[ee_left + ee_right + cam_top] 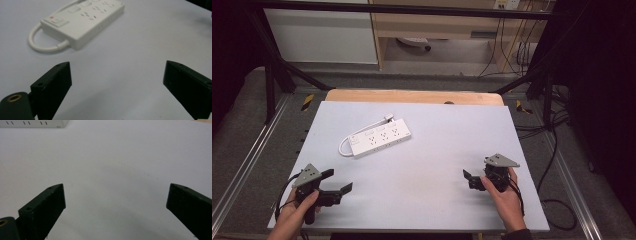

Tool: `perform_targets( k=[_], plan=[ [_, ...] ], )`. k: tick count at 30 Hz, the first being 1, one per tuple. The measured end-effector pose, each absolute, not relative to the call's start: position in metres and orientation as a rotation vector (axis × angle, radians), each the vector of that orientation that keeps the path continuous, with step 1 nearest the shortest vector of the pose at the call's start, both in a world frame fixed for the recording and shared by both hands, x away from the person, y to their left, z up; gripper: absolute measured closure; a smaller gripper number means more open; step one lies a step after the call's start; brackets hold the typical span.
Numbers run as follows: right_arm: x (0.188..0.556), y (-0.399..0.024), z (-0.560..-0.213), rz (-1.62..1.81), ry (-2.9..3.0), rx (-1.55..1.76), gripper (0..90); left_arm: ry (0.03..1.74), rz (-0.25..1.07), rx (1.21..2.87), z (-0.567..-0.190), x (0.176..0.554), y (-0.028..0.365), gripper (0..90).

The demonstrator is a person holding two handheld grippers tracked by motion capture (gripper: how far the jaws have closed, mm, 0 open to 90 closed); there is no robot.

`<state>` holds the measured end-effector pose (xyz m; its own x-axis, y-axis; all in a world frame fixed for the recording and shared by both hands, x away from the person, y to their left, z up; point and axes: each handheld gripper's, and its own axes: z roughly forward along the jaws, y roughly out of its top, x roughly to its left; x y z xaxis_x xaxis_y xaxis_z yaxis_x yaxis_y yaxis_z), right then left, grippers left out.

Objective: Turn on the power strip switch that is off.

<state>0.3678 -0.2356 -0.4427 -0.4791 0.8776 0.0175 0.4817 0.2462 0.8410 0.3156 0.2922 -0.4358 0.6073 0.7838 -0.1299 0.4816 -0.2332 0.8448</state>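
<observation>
A white power strip (380, 137) lies slanted on the white table top (437, 155), left of the middle, with its short cord looped at its near-left end and its plug (388, 118) at the far side. The left gripper view shows the power strip (83, 21) ahead, its switch with a red mark toward me. My left gripper (339, 181) rests open near the front left corner, nothing between its jaws. My right gripper (469, 177) stands open near the front right, over bare table. In the right gripper view, the power strip's edge (32, 123) sits at the top left.
A wooden strip (412, 96) runs along the table's far edge. Black frame bars (277, 65) and metal rails flank the table. Cables (557, 150) trail on the floor at the right. A wooden shelf unit (437, 30) stands beyond.
</observation>
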Motion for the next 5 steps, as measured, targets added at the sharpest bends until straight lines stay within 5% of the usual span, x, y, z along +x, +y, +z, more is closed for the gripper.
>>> perform_targets(
  k=[5],
  plan=[
    [0.3731, -0.2383, -0.4526, 1.031, 2.083, 1.310, 2.8, 0.991, 0.398, 1.898, -0.4365, 0.3157, 0.2872, 8.0]
  ],
)
